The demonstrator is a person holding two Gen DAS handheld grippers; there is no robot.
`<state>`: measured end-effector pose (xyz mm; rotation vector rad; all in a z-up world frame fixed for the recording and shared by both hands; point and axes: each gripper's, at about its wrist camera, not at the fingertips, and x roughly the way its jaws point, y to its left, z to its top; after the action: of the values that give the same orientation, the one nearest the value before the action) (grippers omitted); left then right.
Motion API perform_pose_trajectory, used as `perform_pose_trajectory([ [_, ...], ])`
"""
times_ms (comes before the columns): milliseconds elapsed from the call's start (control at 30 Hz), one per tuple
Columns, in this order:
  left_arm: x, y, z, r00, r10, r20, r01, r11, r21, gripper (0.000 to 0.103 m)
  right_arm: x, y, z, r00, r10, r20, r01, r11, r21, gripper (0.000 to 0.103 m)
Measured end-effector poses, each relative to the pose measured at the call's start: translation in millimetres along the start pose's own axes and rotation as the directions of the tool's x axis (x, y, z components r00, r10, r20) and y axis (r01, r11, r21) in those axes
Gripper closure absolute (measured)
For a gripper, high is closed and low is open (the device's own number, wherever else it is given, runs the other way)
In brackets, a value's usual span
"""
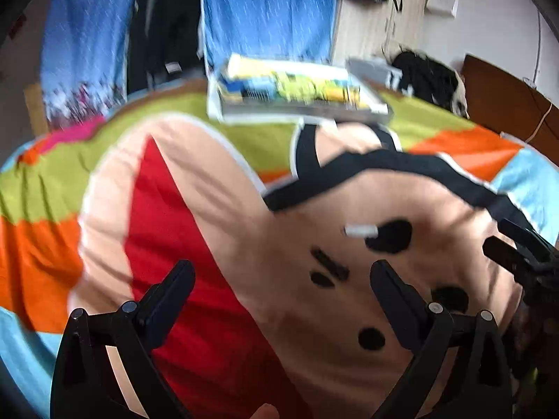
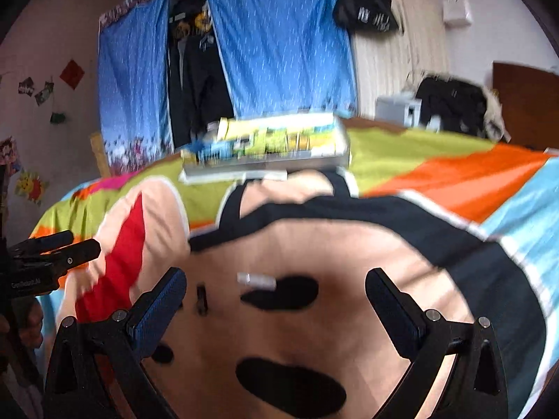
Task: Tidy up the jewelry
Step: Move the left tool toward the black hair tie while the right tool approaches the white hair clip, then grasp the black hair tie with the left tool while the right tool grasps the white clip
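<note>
Both grippers hover above a bed, pointing forward over its cartoon-printed bedspread (image 1: 216,181). The left gripper (image 1: 283,279) has its jaws wide apart and empty; the right gripper (image 2: 276,288) is likewise spread with nothing between. A small white oblong piece (image 2: 256,280), blurred, lies on the beige print ahead of both. Farther back sits a shallow tray (image 2: 265,164) with yellow-green and blue contents, too smeared to identify.

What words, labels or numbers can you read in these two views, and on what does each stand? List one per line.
Left gripper body: small white lettering, too blurred to read.
Hanging black bag: white print, unreadable.
Colourful box on the bedspread: printing too blurred to read.
</note>
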<state>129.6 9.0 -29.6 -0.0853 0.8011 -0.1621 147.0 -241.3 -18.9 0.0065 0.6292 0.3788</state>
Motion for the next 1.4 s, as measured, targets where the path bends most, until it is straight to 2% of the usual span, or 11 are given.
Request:
perform_pose_trajectory([
  [200, 34, -1, 3, 0.991, -0.089, -0.104, 0.085, 0.996, -0.039, 0.005, 21, -26, -14, 0.992, 0.026, -0.124, -0.022, 0.999, 0.032, 0.0],
  [400, 64, -3, 13, 0.975, -0.169, -0.145, 0.157, 0.984, -0.088, 0.006, 50, -44, -14, 0.977, 0.073, -0.202, -0.065, 0.997, 0.047, 0.0],
  [467, 72, -5, 15, 0.97, -0.182, -0.159, 0.17, 0.982, -0.086, 0.01, 61, -51, -9, 0.97, 0.094, -0.223, -0.086, 0.995, 0.045, 0.0],
  [567, 88, -9, 15, 0.958, -0.208, -0.197, 0.194, 0.977, -0.087, 0.029, 75, -56, -2, 0.962, 0.134, -0.239, -0.132, 0.991, 0.023, 0.0],
  [733, 102, -11, 17, 0.956, -0.207, -0.206, 0.191, 0.977, -0.094, 0.045, 101, -53, 12, 0.932, 0.217, -0.289, -0.243, 0.968, -0.058, 0.026],
  [900, 110, -11, 17, 0.944, -0.227, -0.241, 0.207, 0.972, -0.107, 0.065, 127, -33, 18, 0.902, 0.27, -0.337, -0.339, 0.926, -0.166, 0.038],
  [1000, 114, -17, 14, 0.932, -0.24, -0.27, 0.22, 0.97, -0.101, 0.067, 141, -23, 16, 0.885, 0.286, -0.367, -0.378, 0.901, -0.211, 0.042],
  [1067, 118, -16, 12, 0.935, -0.215, -0.281, 0.197, 0.976, -0.093, 0.069, 148, -17, 15, 0.874, 0.298, -0.383, -0.403, 0.885, -0.231, 0.046],
  [1133, 124, -12, 11, 0.937, -0.188, -0.296, 0.163, 0.981, -0.108, 0.081, 156, -14, 14, 0.866, 0.303, -0.399, -0.418, 0.875, -0.244, 0.051],
  [1233, 130, 0, 10, 0.933, -0.183, -0.308, 0.14, 0.977, -0.159, 0.088, 168, -10, 12, 0.857, 0.294, -0.423, -0.427, 0.865, -0.264, 0.06],
  [1400, 131, 6, 10, 0.934, -0.176, -0.311, 0.129, 0.978, -0.164, 0.089, 180, -5, 12, 0.851, 0.283, -0.443, -0.433, 0.855, -0.286, 0.062],
])
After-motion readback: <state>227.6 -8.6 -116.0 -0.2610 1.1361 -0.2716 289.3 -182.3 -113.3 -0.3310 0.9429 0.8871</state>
